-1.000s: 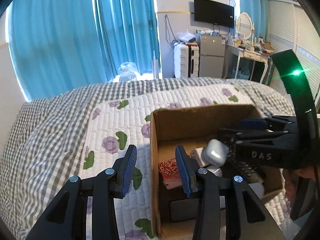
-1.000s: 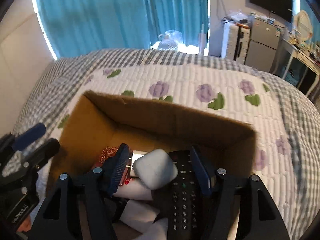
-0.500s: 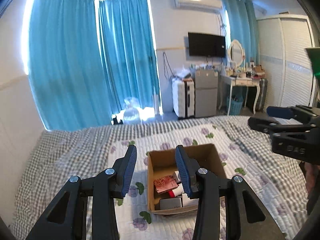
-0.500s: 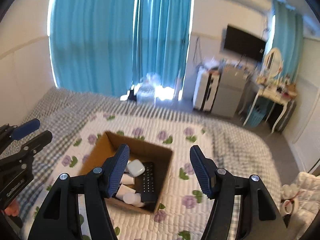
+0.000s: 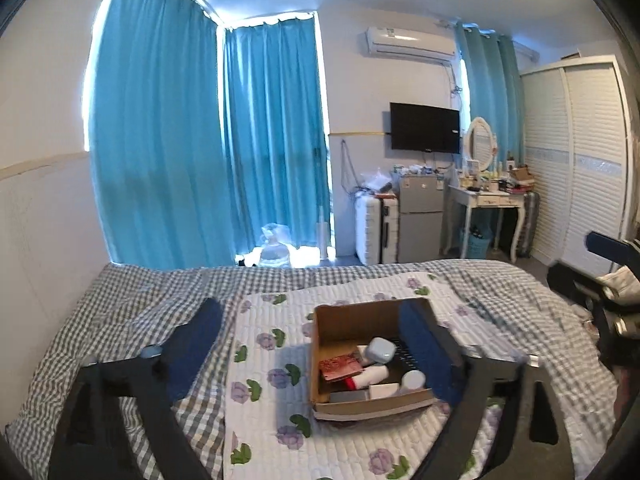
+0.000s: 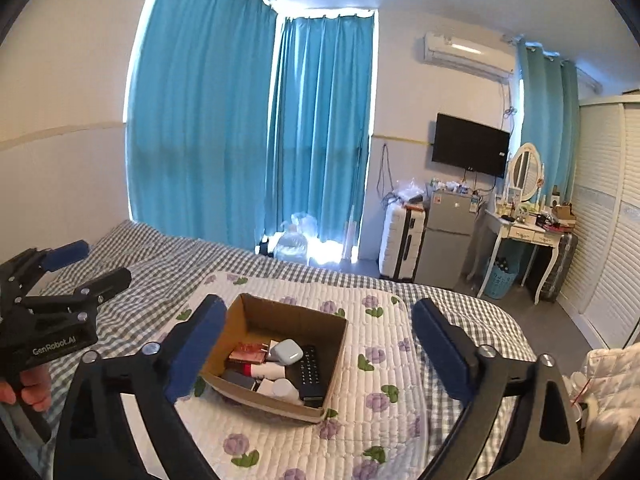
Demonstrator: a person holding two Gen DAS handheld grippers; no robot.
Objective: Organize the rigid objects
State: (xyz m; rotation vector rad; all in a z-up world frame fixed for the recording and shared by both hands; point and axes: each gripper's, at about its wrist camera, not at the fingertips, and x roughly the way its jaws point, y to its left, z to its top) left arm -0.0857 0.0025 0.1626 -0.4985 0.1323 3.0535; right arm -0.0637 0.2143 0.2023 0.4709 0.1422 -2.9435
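A brown cardboard box (image 5: pixel 352 316) (image 6: pixel 256 312) sits on the floral quilt on the bed. It holds a pale earbud case (image 5: pixel 379 350) (image 6: pixel 287 352), a black remote (image 6: pixel 311 372), a red patterned packet (image 5: pixel 339 365), and white bottles (image 5: pixel 372 376). My left gripper (image 5: pixel 316 344) is open and empty, held well above and back from the box. My right gripper (image 6: pixel 320 348) is open and empty, also high above the box. Each gripper shows at the edge of the other's view.
The bed has a grey checked blanket (image 5: pixel 132 300) and a white floral quilt (image 6: pixel 380 380). Blue curtains (image 5: pixel 200 140), a suitcase (image 5: pixel 376 228), a small fridge (image 5: pixel 420 216), a dressing table (image 5: pixel 492 200) and a white wardrobe (image 5: pixel 580 160) line the room.
Both grippers have pulled up and back from the box, and both jaws have opened wider. The earbud case stays in the box.
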